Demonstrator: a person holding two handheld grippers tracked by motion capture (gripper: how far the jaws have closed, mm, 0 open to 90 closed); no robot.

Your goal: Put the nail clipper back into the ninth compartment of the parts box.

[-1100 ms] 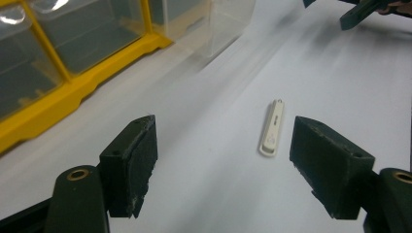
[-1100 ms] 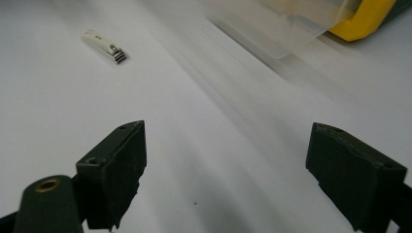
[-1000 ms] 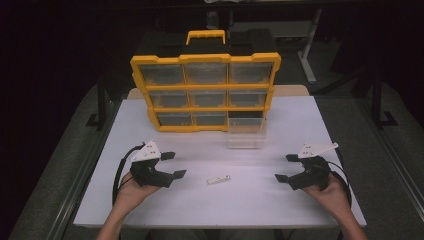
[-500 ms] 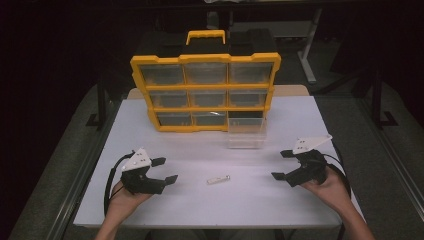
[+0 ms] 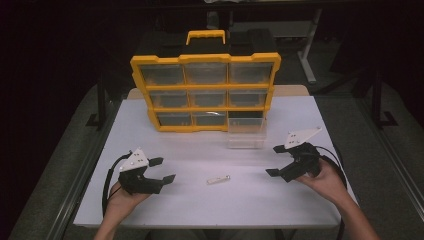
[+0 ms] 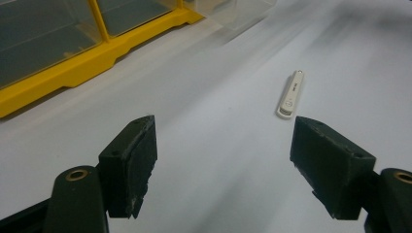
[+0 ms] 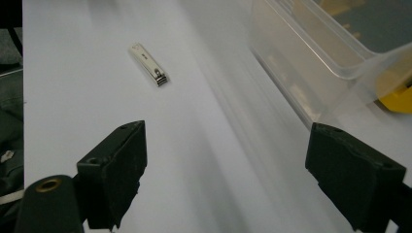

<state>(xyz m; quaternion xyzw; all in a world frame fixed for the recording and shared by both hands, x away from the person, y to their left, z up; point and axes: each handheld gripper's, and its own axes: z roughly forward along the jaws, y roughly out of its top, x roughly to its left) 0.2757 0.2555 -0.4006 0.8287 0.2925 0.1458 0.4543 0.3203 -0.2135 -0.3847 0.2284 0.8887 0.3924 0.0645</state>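
Lying on the surface [image 5: 300,205], the nail clipper [image 5: 219,179] is unobstructed between left gripper [image 5: 162,170] and right gripper [image 5: 276,161]; both jaws spread wide, empty.

I see a nail clipper [image 7: 149,64] of brushed, dull-shining metal on my smooth matt white table [image 5: 200,205]. The drawer [image 7: 340,53] looks like clear glossy plastic, the organizer [image 5: 205,92] like glossy yellow plastic, and my gripper pads [image 6: 128,165] like matt black rubber.
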